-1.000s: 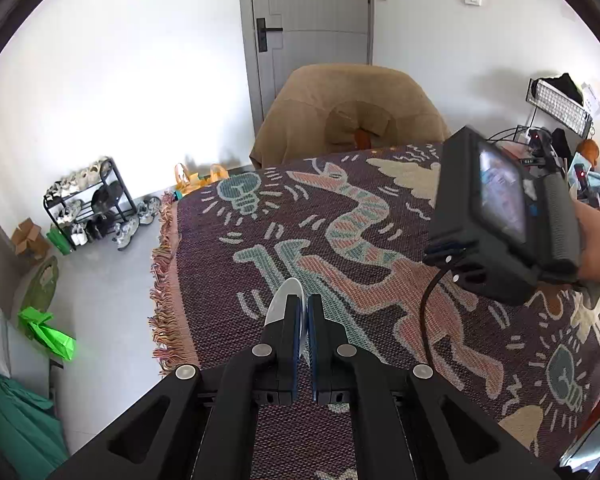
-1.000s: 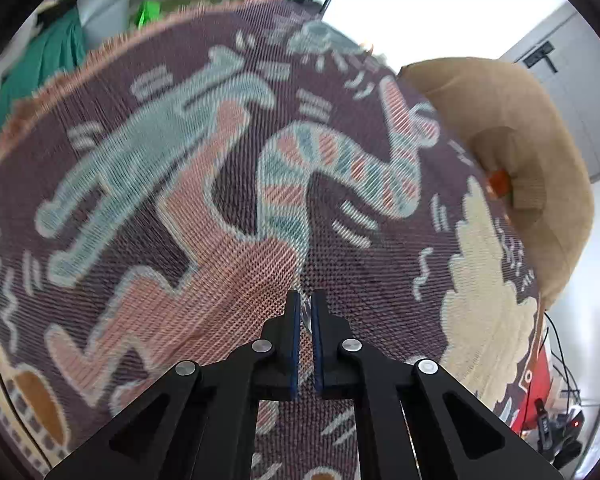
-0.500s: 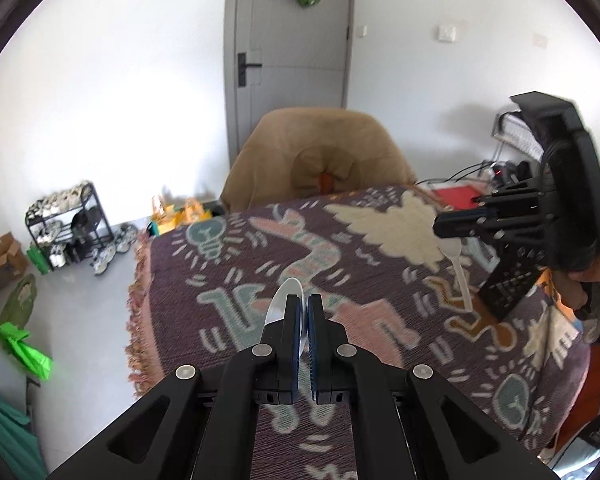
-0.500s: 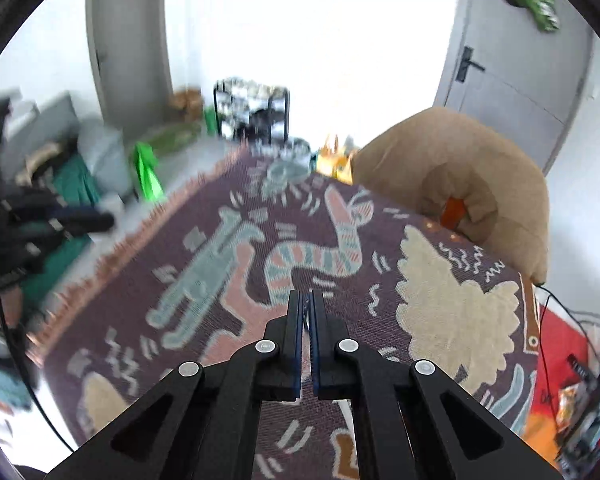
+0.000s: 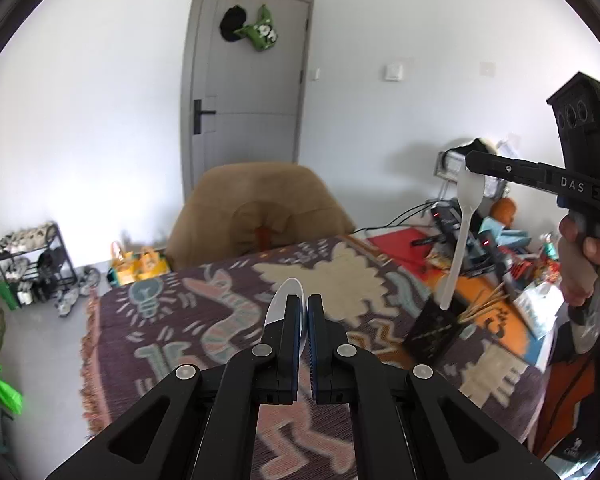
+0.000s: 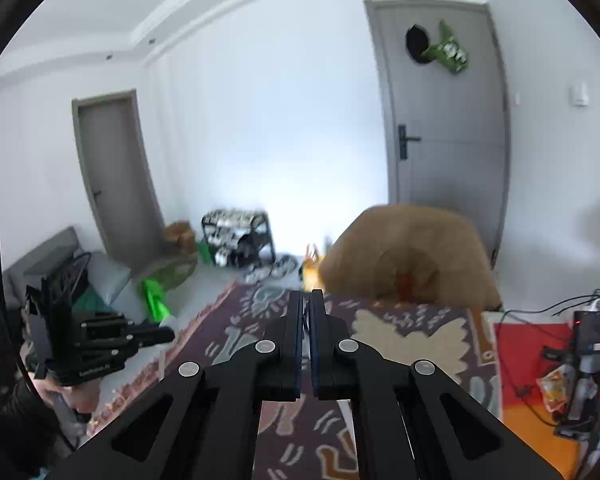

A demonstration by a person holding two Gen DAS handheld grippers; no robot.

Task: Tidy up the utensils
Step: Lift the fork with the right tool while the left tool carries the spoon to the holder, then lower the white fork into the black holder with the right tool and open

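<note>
Both grippers (image 5: 304, 314) (image 6: 306, 312) raised, spoons (image 5: 462, 236) clamped.

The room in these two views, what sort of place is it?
Most likely a lived-in room of a home. A shoe rack stands by the wall, a brown padded chair sits behind a table under a patterned woven cloth, and a grey sofa stands near a door.

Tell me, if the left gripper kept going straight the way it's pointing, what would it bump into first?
Probably the patterned blanket on the table. The left gripper, shut on a white spoon, tilts down towards it with nothing else in between. Depth is hard to judge; a flatter line would reach the brown chair.
</note>
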